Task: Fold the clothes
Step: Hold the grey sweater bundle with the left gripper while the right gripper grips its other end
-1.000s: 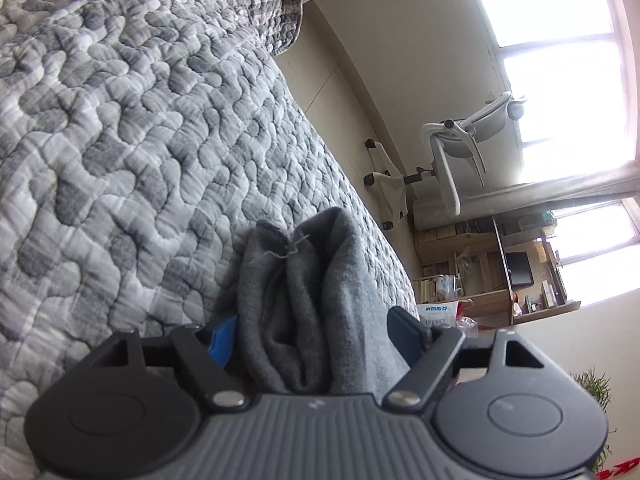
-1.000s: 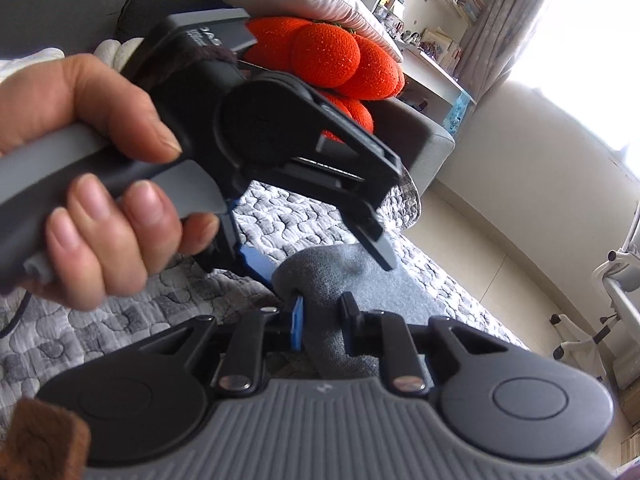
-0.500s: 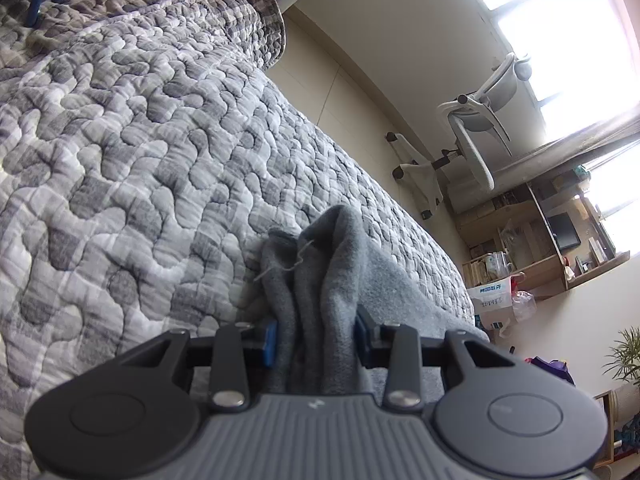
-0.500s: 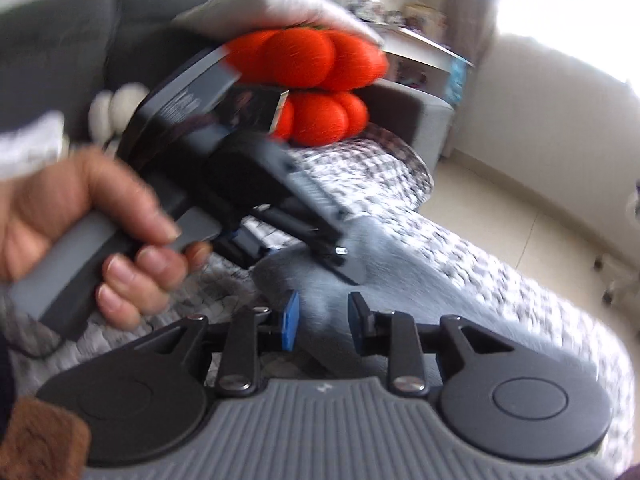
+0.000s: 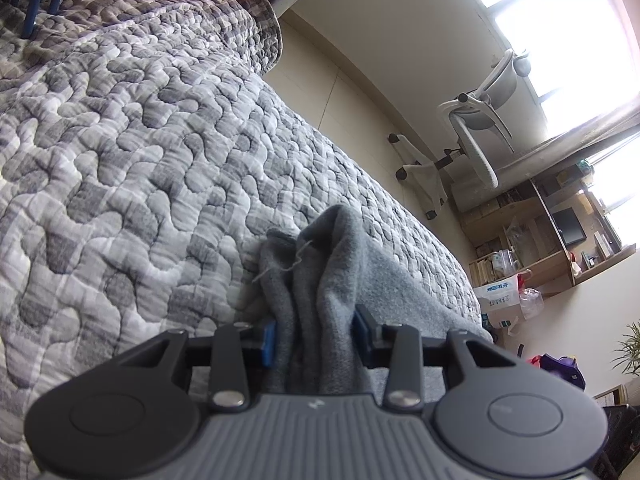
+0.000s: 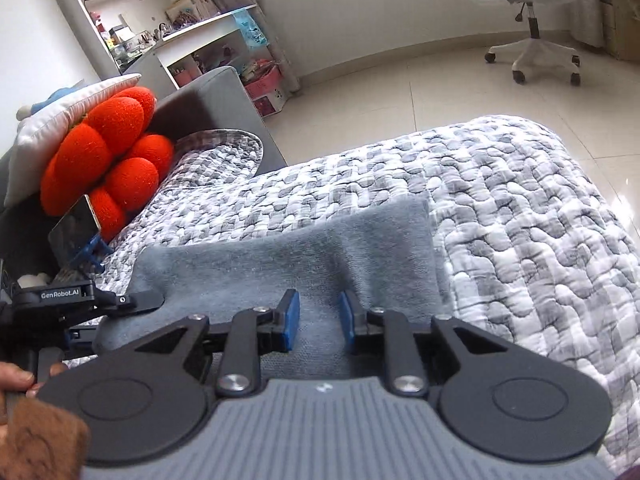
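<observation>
A grey fleece garment (image 6: 320, 248) lies spread on the grey patterned quilt (image 6: 520, 220). In the left wrist view, my left gripper (image 5: 316, 332) pinches a bunched end of the garment (image 5: 332, 264) between its blue pads, and its jaws are easing open slightly. In the right wrist view that gripper (image 6: 132, 308) sits at the garment's left corner, held by a hand (image 6: 16, 380). My right gripper (image 6: 318, 320) hovers over the garment's near edge. Its jaws are closing, the pads stand a little apart, and cloth shows in the gap unpressed.
An orange knotted cushion (image 6: 108, 160) and a white pillow (image 6: 60, 120) rest against the sofa back at left. A phone on a blue stand (image 6: 76, 236) stands before them. Beyond the quilt's edge are tiled floor, an office chair (image 6: 528, 8) and shelves (image 6: 160, 20).
My left gripper closed onto the bunched grey cloth. My right gripper rolled and swung away from the left one along the garment; its pads parted off the cloth they pinched.
</observation>
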`<state>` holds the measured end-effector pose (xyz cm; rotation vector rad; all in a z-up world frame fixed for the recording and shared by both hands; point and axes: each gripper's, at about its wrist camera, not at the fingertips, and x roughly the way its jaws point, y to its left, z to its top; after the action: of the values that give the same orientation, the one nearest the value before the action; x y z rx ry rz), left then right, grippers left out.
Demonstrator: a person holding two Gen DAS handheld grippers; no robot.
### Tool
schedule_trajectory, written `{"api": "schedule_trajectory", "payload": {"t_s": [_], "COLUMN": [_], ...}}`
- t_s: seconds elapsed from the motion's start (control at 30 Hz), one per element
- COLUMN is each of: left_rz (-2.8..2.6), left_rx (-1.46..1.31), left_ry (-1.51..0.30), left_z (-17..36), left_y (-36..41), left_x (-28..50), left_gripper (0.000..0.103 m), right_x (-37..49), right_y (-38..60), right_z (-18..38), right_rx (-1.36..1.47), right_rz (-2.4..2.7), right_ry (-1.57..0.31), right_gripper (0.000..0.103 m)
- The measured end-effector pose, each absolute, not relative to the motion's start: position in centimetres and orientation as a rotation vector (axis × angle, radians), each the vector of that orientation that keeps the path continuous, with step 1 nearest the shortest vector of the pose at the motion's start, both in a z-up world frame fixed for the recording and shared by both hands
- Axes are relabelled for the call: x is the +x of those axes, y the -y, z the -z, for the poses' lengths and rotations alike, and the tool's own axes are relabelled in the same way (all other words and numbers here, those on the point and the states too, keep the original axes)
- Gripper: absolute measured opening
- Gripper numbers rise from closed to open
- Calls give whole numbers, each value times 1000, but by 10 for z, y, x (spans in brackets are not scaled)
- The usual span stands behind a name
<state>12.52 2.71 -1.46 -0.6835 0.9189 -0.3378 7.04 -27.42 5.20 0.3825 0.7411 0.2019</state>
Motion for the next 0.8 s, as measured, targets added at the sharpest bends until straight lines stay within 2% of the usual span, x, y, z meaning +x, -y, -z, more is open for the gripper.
{"api": "schedule_trajectory", "payload": {"t_s": [0.1,0.27,0.33,0.4,0.73,0.8], "left_rz": [336,333,331,330,336,335], "left_rx": [-675,-664,-660,-655,-614,-613], "left_ry": [-918,-915,-914,-912,-910,-911], "left_z": [14,13,13,12,10,9], "left_y": [-28,-28,-28,-27,-23,-23], "left_x": [124,123,123,123,124,124], "left_gripper": [41,41,41,41,44,44], "right_x": [68,61,64,66,53,48], "right_y": [281,299,304,305,314,319], "right_z": [-53,-56,-50,-47,-56,-58], "right_rx": [406,515,544,533,543,551], "right_rz": [-184,-149,-153,-142,-105,-94], "right_ry": [-724,-674,-699,-732,-705,-694], "right_gripper": [22,31,31,26,27,35]}}
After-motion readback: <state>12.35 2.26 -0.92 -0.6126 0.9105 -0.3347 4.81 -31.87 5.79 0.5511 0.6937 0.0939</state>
